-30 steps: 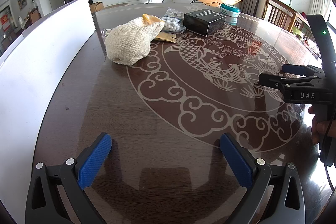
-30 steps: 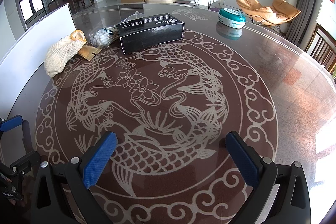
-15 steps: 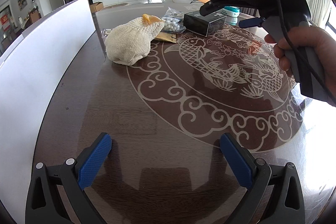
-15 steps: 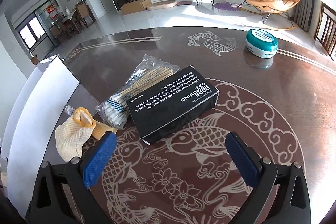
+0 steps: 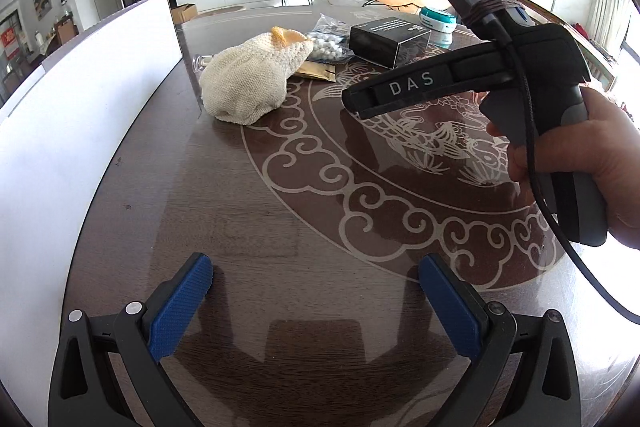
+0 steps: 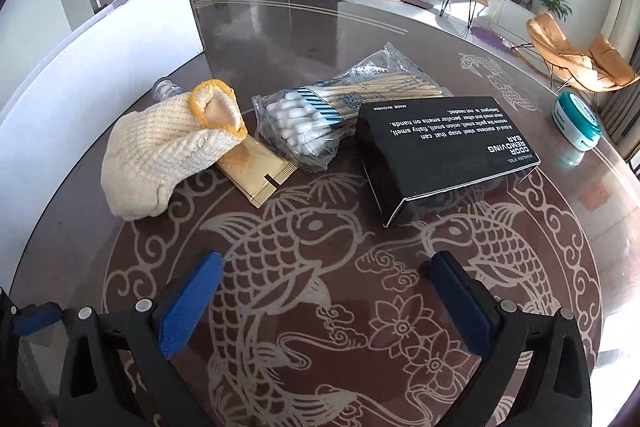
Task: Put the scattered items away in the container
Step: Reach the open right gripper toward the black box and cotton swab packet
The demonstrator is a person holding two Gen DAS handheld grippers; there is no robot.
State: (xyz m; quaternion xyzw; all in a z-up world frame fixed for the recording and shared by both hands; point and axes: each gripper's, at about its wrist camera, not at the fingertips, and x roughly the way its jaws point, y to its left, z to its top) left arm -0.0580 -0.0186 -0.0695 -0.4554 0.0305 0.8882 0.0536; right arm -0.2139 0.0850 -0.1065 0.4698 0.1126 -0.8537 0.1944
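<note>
Nearest you, the left gripper [image 5: 316, 303] hovers low over bare table [image 5: 256, 219], its blue pads spread wide and holding nothing; it appears parked as a reserve. Your right gripper [image 6: 326, 301] is likewise spread and empty, aimed at the cluster ahead, probably lined up for a first pick. Beyond its pads lie the scattered items: a black box [image 6: 444, 151] just beside a bag of cotton swabs [image 6: 320, 115], a gold sachet [image 6: 260, 175] partly under a knitted glove [image 6: 160, 155], and a small clear bottle [image 6: 164, 90] behind the glove. The white container [image 6: 100, 67] stands to the left of the cluster, near the glove. Farther off, well apart, sits a teal tin [image 6: 576, 123].
</note>
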